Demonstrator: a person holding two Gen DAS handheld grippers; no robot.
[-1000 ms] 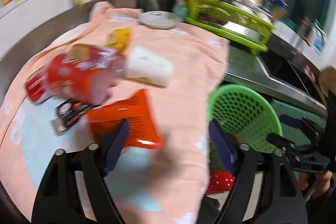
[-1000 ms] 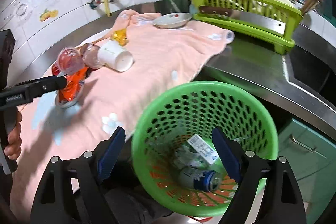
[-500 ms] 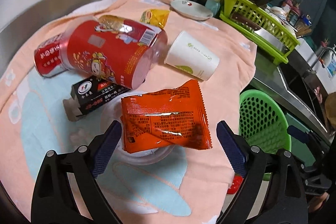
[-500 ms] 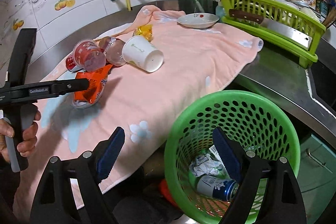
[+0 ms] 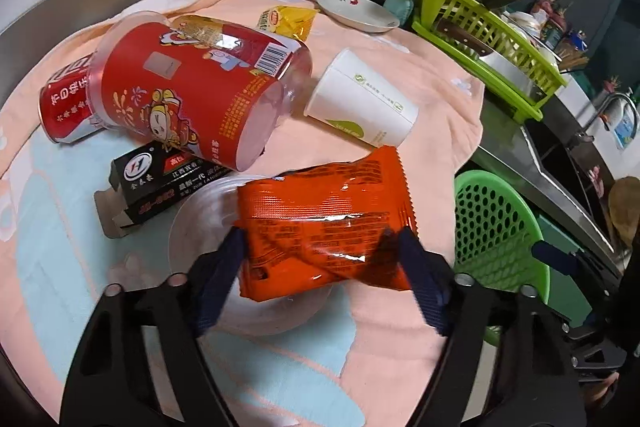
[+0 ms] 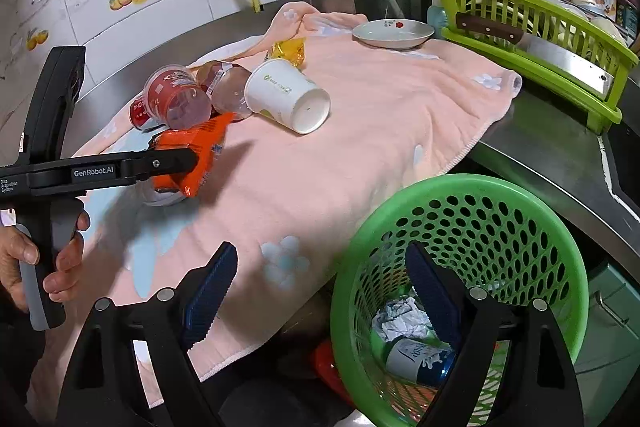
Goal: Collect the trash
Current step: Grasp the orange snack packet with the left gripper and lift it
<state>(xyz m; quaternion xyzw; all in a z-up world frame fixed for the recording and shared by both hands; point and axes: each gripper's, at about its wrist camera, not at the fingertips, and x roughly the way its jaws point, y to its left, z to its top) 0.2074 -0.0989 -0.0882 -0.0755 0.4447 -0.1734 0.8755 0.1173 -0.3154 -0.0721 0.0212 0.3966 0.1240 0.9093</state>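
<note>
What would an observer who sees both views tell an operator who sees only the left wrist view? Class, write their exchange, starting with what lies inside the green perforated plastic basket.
Operator: What is in the basket?
Observer: The green perforated plastic basket holds crumpled white paper and a blue and white drink can.
Operator: Is the right gripper carrying anything?
Observer: No. The right gripper is open and empty, over the basket's near rim.
Operator: Who holds my gripper?
Observer: A hand grips its handle. The left gripper has just been closing its jaws on the orange foil snack packet.
</note>
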